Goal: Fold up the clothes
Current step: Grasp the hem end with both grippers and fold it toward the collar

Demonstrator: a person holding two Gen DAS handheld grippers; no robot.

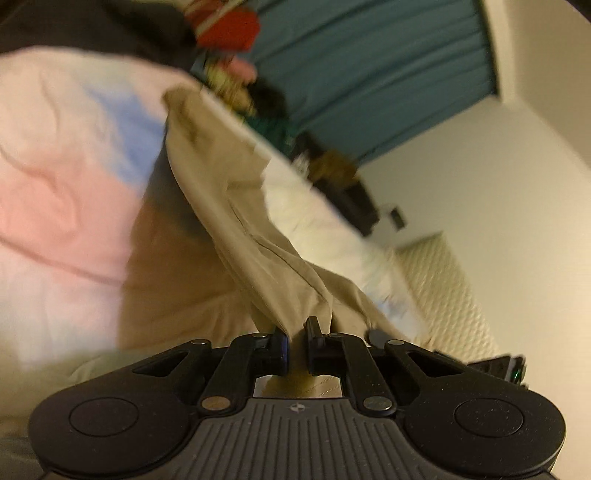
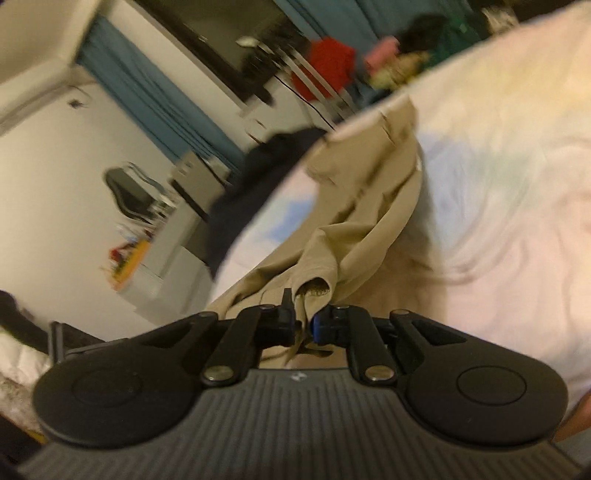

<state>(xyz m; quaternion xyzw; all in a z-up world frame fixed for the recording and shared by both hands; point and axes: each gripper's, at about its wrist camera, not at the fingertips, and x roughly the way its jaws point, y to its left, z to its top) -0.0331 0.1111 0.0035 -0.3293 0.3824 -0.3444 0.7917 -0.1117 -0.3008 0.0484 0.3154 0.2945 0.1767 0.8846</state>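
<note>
Item: tan woven cotton garment (image 1: 236, 206), long axis running away from both tools across the pastel bedspread (image 1: 55, 184), clenched by left gripper (image 1: 297, 338) and right gripper (image 2: 303, 321) alike.

Two claws: the left claw (image 1: 297, 345) and the right claw (image 2: 303, 320), each pinched on cloth. One tan garment (image 1: 236, 206), running ahead of both claws over one bed (image 1: 62, 177) with a pastel cover. One teal curtain (image 1: 373, 70) far ahead of the left claw, with one red item (image 1: 229, 31) to its left. Left of the right claw, one dark cloth (image 2: 251, 192) at the bed's edge and one black chair (image 2: 127, 194). The clutter beyond is too blurred to count.
</note>
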